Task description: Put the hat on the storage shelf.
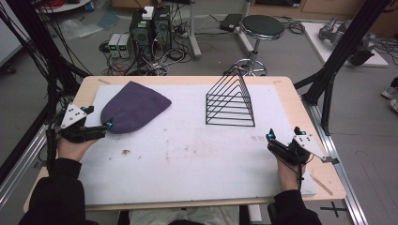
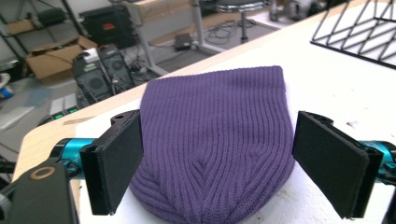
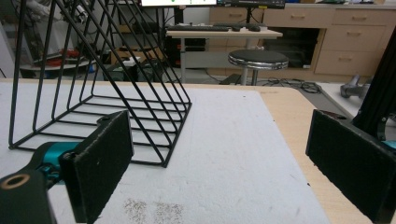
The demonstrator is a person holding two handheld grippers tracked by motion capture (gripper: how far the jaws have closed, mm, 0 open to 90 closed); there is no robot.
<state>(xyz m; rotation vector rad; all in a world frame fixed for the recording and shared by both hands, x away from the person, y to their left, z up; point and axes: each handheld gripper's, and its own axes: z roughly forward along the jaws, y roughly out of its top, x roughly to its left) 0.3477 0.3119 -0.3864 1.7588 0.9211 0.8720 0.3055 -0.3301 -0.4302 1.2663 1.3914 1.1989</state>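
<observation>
Although nothing has hold of it yet, the purple knitted hat [image 1: 133, 107] is plainly the thing in hand: it lies flat on the white mat [image 1: 187, 154] toward the table's far left corner, its rounded crown turned to the left edge and its open ribbed hem toward the middle of the far edge. The left gripper [image 1: 109, 125] sits at the left edge with its tips right at the crown, and in the left gripper view its jaws stand wide apart, one on each side of the hat [image 2: 212, 140], released and gripping nothing. That straddling pose looks like the setup for a pinch on the crown, so the knit can be lifted or dragged without bunching. The right gripper [image 1: 270, 136] waits near the right edge, well apart from the hat; in the right gripper view its jaws are likewise spread and empty, pointed toward the black wire rack [image 3: 100, 88]. The rack [image 1: 230, 101], a row of slanted triangular dividers, stands upright right of centre toward the far edge, with bare mat between it and the hat. Should the hat be meant for the rack, nothing lies in the way, though soft knit could snag on the thin wires. The mat shows a few dark smudges [image 1: 126, 152] near the middle and leaves the wooden table [image 1: 293, 101] showing round its border.
</observation>
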